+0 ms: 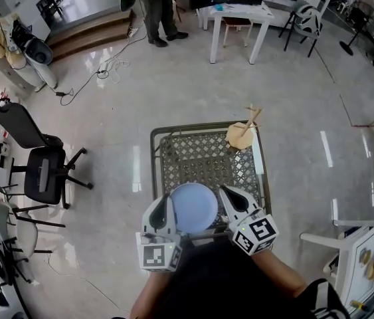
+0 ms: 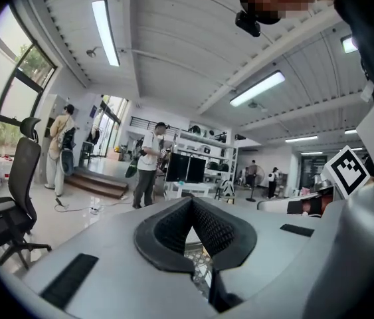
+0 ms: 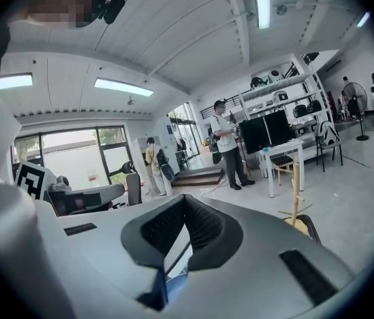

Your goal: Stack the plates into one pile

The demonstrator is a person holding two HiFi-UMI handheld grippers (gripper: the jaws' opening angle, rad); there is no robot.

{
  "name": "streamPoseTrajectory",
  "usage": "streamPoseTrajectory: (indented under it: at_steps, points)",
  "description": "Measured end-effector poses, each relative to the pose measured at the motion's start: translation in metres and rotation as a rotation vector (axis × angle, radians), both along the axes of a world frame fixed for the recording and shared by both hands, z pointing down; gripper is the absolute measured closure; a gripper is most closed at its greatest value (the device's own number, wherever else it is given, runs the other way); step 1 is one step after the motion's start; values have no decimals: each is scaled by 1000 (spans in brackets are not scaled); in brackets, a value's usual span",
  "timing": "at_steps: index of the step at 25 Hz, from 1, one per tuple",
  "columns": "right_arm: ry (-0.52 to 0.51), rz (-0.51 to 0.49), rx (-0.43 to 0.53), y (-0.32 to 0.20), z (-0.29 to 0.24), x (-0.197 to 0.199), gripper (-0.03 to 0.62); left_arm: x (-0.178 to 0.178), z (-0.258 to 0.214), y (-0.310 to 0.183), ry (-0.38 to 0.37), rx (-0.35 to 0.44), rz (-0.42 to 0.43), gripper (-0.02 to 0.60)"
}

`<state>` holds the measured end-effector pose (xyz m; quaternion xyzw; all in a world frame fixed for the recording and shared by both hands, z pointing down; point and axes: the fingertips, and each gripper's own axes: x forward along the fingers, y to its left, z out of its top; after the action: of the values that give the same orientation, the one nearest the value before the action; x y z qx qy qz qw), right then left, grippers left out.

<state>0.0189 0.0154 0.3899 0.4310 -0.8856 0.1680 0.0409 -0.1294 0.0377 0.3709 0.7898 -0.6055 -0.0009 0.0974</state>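
Note:
In the head view a round pale-blue plate hangs level above the metal mesh table, close to my body. My left gripper is at the plate's left rim and my right gripper is at its right rim. Both are shut, one on each side of the plate. In the right gripper view a thin blue edge of the plate runs down between the shut jaws of the right gripper. The left gripper shows only a narrow slit in its own view, with a dark edge low in it and the mesh behind.
A small wooden stand sits at the mesh table's far right corner. Black office chairs stand to the left and a white table farther back. A person stands beyond it, and cables lie on the glossy floor.

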Motion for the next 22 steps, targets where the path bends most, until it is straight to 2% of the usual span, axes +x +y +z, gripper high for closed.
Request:
streamPoseTrajectory:
  at_steps: [16,22]
  points:
    - [34,0,-26,10,12,-4,585,3,3,2,40,-24,17,566]
    - [34,-1,-27,9,11,-4,585,3,7,1,29,-21,28,566]
